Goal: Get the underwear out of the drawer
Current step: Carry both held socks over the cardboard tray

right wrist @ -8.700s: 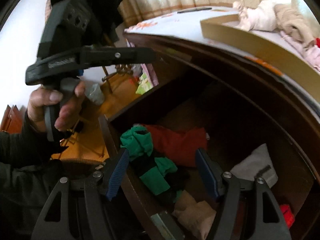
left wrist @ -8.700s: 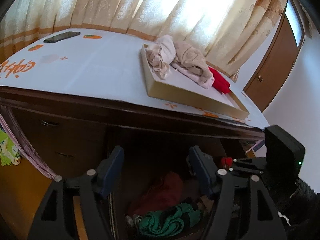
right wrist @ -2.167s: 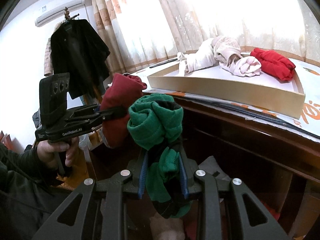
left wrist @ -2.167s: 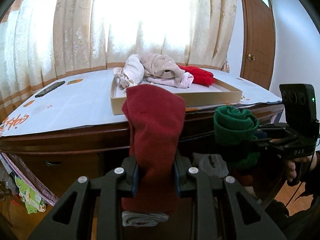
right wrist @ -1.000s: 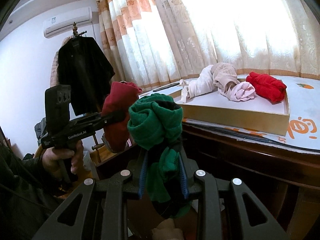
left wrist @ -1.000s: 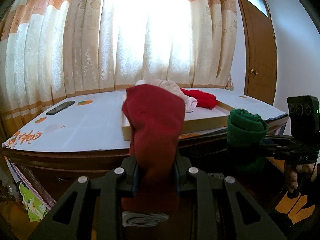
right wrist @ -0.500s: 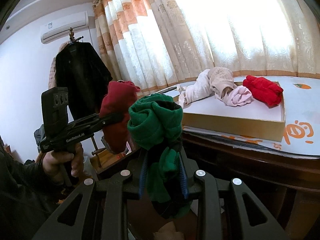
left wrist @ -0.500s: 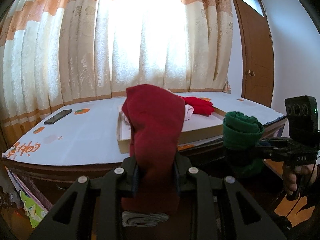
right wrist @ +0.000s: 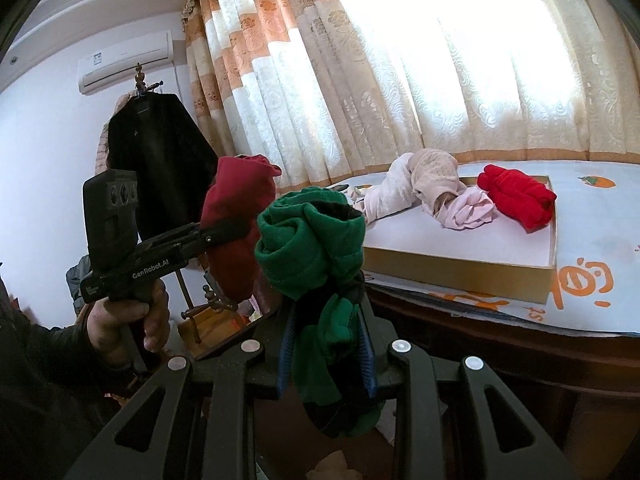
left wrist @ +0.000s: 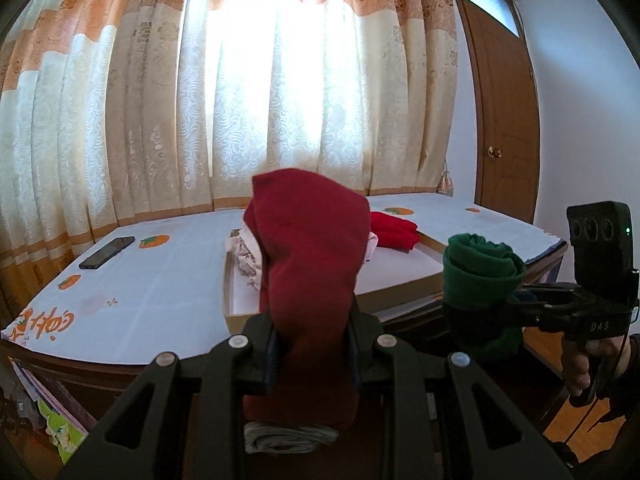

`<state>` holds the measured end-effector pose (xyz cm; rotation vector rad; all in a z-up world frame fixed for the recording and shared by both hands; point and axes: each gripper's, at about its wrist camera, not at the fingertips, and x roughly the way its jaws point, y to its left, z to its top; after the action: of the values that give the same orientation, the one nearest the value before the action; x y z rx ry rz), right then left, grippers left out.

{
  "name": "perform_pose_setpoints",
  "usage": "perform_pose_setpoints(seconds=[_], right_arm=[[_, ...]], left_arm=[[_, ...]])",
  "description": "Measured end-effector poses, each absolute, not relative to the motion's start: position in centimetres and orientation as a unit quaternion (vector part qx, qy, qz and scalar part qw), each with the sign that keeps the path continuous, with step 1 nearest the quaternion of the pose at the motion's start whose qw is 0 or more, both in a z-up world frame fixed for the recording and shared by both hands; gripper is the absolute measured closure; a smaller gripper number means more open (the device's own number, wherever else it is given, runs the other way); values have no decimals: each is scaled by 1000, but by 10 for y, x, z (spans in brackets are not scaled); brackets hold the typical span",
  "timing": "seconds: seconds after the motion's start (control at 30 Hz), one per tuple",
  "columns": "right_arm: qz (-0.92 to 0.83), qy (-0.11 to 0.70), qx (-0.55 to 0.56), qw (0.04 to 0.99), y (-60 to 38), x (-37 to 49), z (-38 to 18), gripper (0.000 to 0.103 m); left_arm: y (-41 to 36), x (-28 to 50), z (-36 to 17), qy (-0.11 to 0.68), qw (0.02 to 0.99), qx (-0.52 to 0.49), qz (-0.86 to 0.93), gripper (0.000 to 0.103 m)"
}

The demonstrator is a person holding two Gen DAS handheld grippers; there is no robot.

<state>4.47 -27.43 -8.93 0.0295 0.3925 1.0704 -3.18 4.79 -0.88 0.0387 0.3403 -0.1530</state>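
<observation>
My left gripper point(left wrist: 312, 356) is shut on dark red underwear point(left wrist: 310, 256), which stands up between its fingers and hangs below them. My right gripper point(right wrist: 326, 354) is shut on rolled green underwear point(right wrist: 310, 236) with a black band. Each gripper shows in the other's view: the right gripper point(left wrist: 486, 304) with the green roll point(left wrist: 480, 276), the left gripper point(right wrist: 224, 232) with the dark red piece point(right wrist: 236, 220). Both are held up in front of the desk, level with a shallow cardboard tray point(right wrist: 456, 268) holding pale garments point(right wrist: 424, 188) and a bright red one point(right wrist: 516, 194). The drawer is hidden below.
The desk top has a white cloth point(left wrist: 160, 280) with orange prints and a black phone point(left wrist: 106, 253) at its left. Curtains point(left wrist: 280, 92) hang behind, a brown door point(left wrist: 504, 120) stands at the right. A dark coat point(right wrist: 160, 160) hangs on a stand. A hand point(right wrist: 124, 320) holds the left gripper.
Both grippers keep their hold. The left view has risen a little, so the desk top and tray sit lower in the picture and more of the tray's inside shows.
</observation>
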Motion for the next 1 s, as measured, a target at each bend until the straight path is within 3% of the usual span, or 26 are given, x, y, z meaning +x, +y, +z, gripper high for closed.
perform_pose_setpoints(seconds=[1.0], right_arm=[[437, 196, 36, 877, -296, 103, -26, 73]], left_arm=[[15, 55, 52, 187, 971, 12, -148, 78]])
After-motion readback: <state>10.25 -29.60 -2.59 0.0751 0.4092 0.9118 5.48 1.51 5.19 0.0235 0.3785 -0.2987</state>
